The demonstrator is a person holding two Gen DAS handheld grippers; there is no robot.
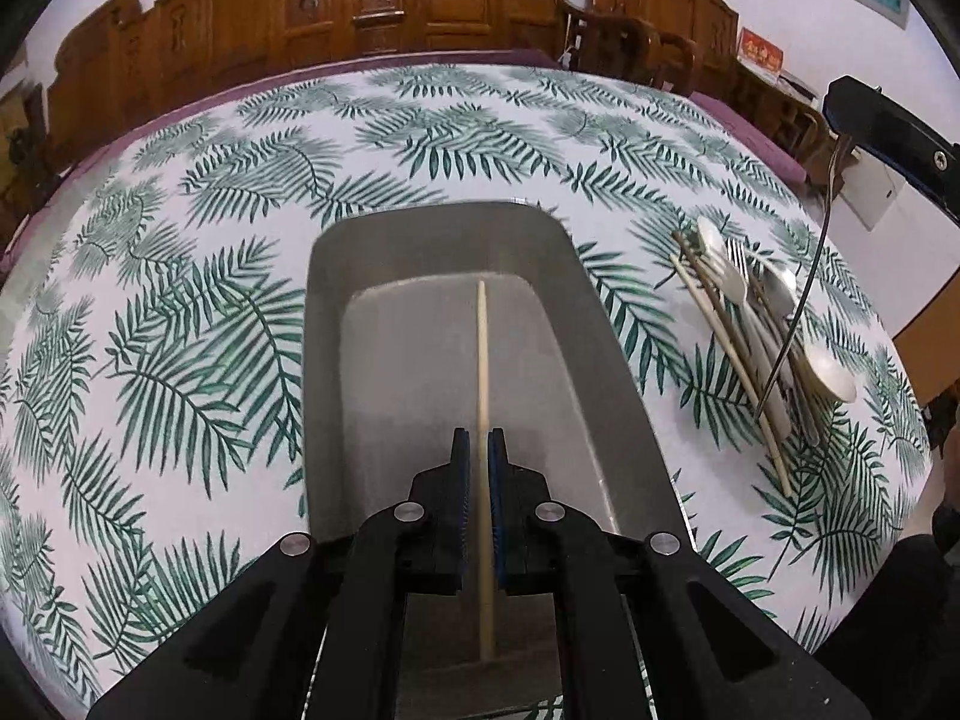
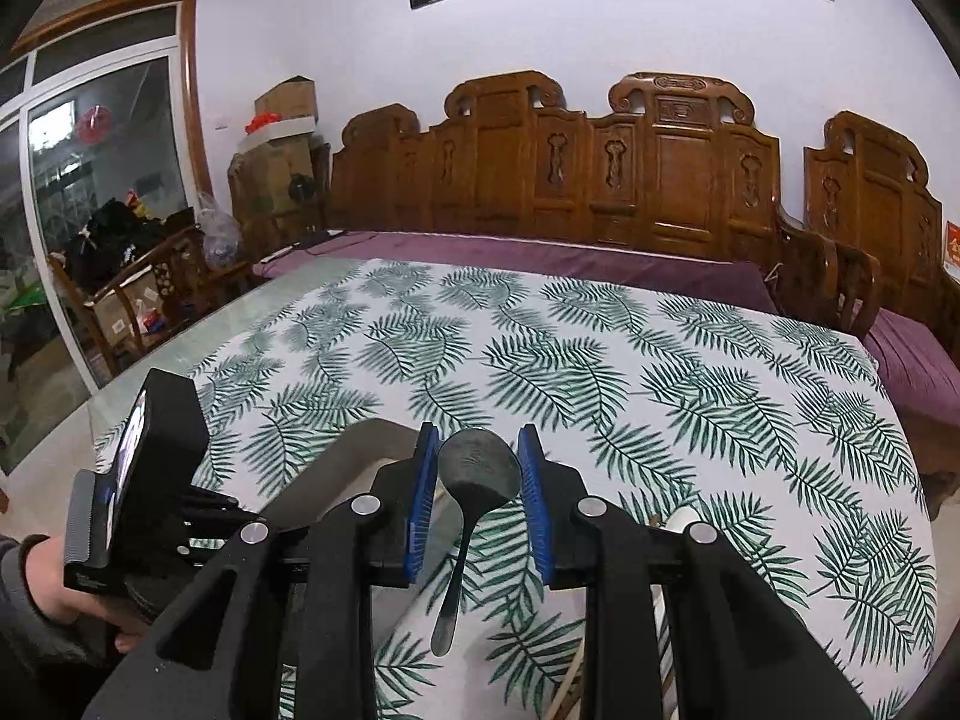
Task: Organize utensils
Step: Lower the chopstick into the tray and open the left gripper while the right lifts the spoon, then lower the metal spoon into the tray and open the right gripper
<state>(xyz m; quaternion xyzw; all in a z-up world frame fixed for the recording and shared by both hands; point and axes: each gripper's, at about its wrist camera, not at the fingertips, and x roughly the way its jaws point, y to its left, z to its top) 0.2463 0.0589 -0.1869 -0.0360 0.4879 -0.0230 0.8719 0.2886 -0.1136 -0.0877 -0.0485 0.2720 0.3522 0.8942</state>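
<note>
currently the left tongs (image 1: 479,450) are pressed together on a single chopstick (image 1: 482,360), which runs lengthwise down the middle of the grey tray (image 1: 624,396) at frame centre. the right tongs (image 2: 478,468) pinch a dark spoon (image 2: 477,471) across its bowl, handle hanging down toward the lower frame, above the leaf-print tabletop (image 2: 660,360).

handling: the chopstick looks light, stiff and smooth, so it may pivot in a mid-shaft pinch; a grip nearer its balance point should steady it. the spoon's rounded bowl is probably a slippery purchase; the handle neck would likely be surer.

the remaining utensil pile (image 1: 756,324), with pale spoons, a fork and chopsticks, lies at the right of the left wrist view, well apart from the tray.

clearance: the tray walls are raised, so a low entry could catch the rim. the tabletop left of the tray is bare, giving free room for approach.
</note>
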